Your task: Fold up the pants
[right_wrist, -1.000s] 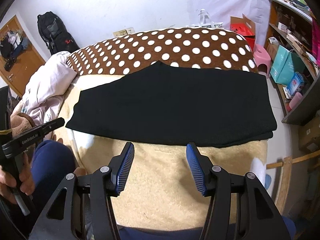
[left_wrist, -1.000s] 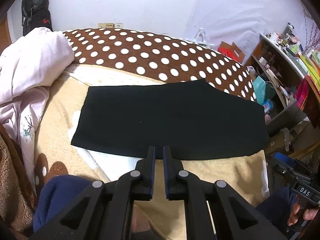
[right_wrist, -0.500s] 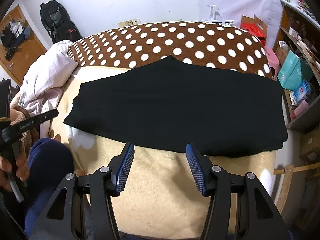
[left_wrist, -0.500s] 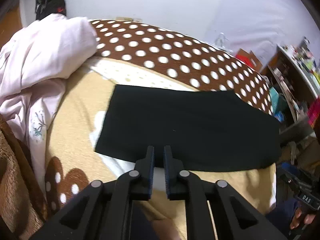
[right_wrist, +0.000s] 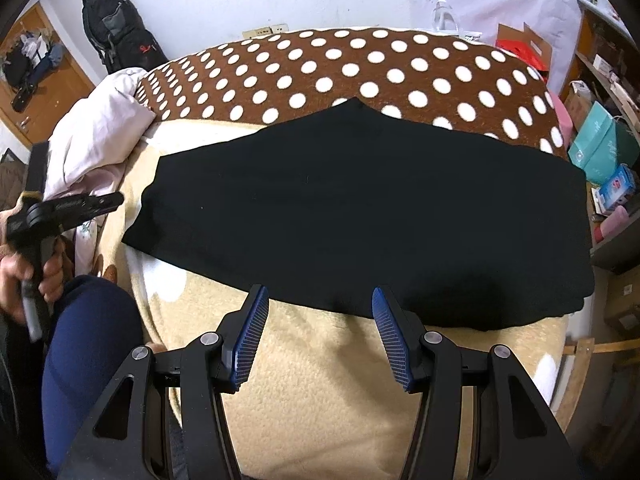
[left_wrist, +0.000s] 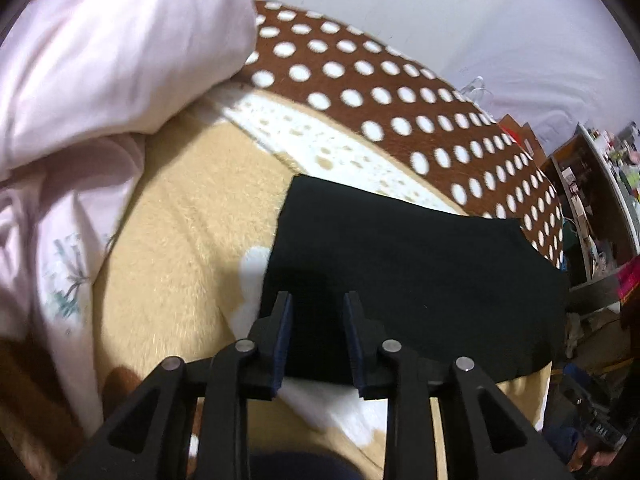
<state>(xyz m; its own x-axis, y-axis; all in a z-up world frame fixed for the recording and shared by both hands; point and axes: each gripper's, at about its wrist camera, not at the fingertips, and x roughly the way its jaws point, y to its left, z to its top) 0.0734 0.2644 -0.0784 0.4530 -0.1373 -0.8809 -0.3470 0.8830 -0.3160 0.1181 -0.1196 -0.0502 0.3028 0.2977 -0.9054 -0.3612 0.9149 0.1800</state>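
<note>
Right wrist: both grippers (right_wrist: 320, 304) (left_wrist: 316, 304) gape apart at the pants' (right_wrist: 360, 216) near edge.

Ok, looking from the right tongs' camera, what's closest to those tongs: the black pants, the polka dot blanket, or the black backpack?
1. The black pants, lying flat just ahead of the right tongs.
2. The polka dot blanket, beyond the pants.
3. The black backpack, far left against the wall.

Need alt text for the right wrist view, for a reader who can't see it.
Black pants, already folded flat, lie across a tan blanket on a bed, a brown polka-dot blanket behind them. The right gripper hovers at their near edge, jaws open and empty.
</note>
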